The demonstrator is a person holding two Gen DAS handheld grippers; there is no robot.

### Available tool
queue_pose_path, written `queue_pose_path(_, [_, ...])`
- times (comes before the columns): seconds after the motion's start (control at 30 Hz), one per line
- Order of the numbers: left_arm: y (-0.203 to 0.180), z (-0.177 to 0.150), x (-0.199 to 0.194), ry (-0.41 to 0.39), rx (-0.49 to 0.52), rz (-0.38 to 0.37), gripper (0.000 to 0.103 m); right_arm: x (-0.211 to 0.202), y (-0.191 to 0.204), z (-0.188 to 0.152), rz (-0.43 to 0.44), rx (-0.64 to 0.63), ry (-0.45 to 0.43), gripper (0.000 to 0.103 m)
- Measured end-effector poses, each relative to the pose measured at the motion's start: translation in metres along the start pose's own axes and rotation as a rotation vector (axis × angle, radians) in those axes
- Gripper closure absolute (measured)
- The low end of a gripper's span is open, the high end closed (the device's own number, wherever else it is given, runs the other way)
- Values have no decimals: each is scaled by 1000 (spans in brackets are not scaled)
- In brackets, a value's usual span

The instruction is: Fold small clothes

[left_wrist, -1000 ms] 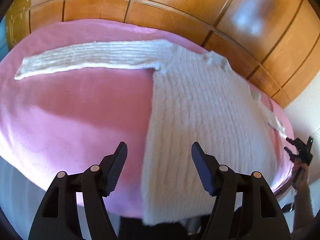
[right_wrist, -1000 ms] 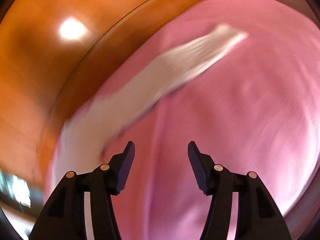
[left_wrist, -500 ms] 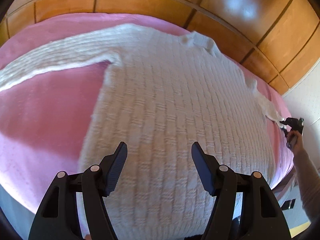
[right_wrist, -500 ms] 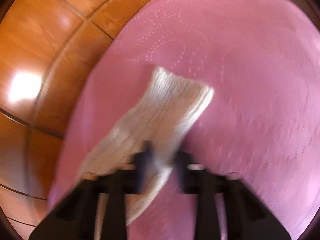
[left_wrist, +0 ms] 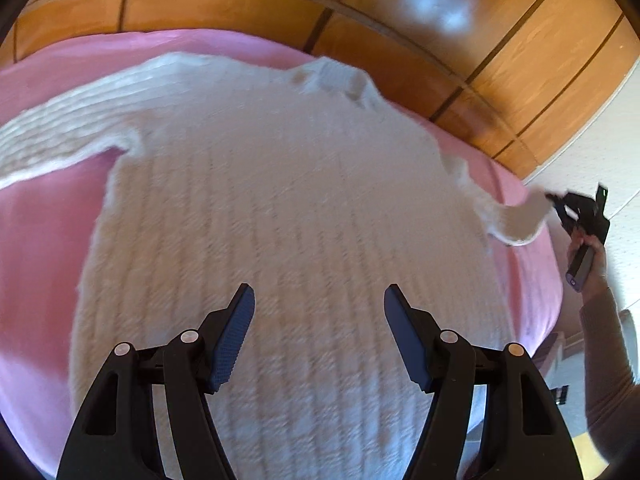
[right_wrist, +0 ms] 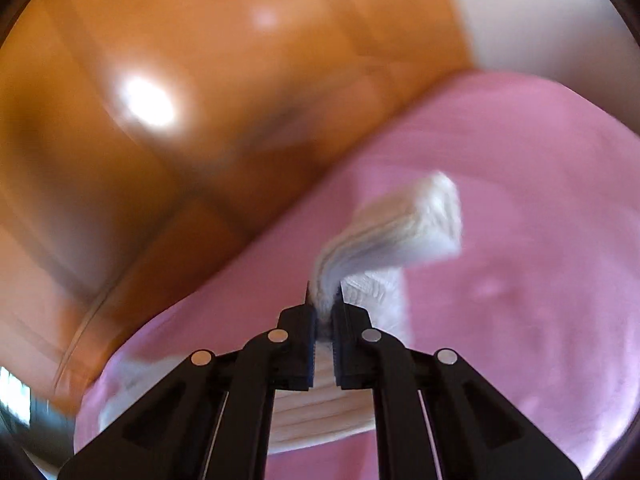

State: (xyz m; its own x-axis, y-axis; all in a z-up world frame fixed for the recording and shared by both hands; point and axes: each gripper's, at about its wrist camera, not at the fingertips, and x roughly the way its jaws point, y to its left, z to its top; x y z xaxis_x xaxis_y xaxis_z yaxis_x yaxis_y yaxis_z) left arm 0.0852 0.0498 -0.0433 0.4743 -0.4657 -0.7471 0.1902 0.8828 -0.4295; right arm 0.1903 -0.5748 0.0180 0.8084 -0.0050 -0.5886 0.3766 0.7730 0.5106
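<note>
One sleeve (right_wrist: pixel 404 224) between right jaws.

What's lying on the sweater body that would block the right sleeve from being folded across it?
Nothing visible. The right hand-held gripper is shut on the right sleeve, and the white knit sweater lies spread on the pink bedspread with a bare torso. Only the open left hand-held gripper hovers over it.

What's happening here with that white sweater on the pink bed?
A person is folding a white knit sweater spread flat on a pink bedspread, using a handheld gripper in each hand. The right gripper has its jaws shut on the end of one sleeve, lifting it off the bed. The left gripper hangs open above the sweater's body, holding nothing.
</note>
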Motion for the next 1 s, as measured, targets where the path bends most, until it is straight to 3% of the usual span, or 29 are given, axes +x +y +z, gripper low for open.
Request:
queue_pose_path(0.07, [-2, 5, 2, -9, -6, -9, 37, 7, 60, -15, 98, -94, 30, 97])
queue_pose_path(0.27, [2, 17, 1, -15, -44, -81, 37, 52, 207, -89, 280, -297, 167, 97])
queue_pose_path(0.43, [7, 27, -5, -40, -58, -113, 37, 88, 279, -149, 365, -393, 290, 93])
queue_pose_path(0.47, [9, 30, -5, -46, -65, -125, 37, 91, 290, -160, 403, -402, 320, 86])
queue_pose_path(0.5, [10, 33, -4, -48, -69, -133, 37, 89, 295, -169, 439, -394, 346, 72])
queue_pose_path(0.53, [12, 36, -3, -50, -74, -138, 37, 85, 295, -173, 445, -384, 339, 44])
queue_pose_path(0.63, [20, 45, 4, -62, -105, -143, 37, 73, 287, -170, 446, -377, 303, 44])
queue_pose_path(0.8, [39, 64, 30, -47, -185, -148, 37, 44, 237, -170, 386, -316, 268, 41])
queue_pose_path(1.0, [52, 93, 80, 12, -265, -136, 37, 12, 127, -169, 192, -189, 259, 32])
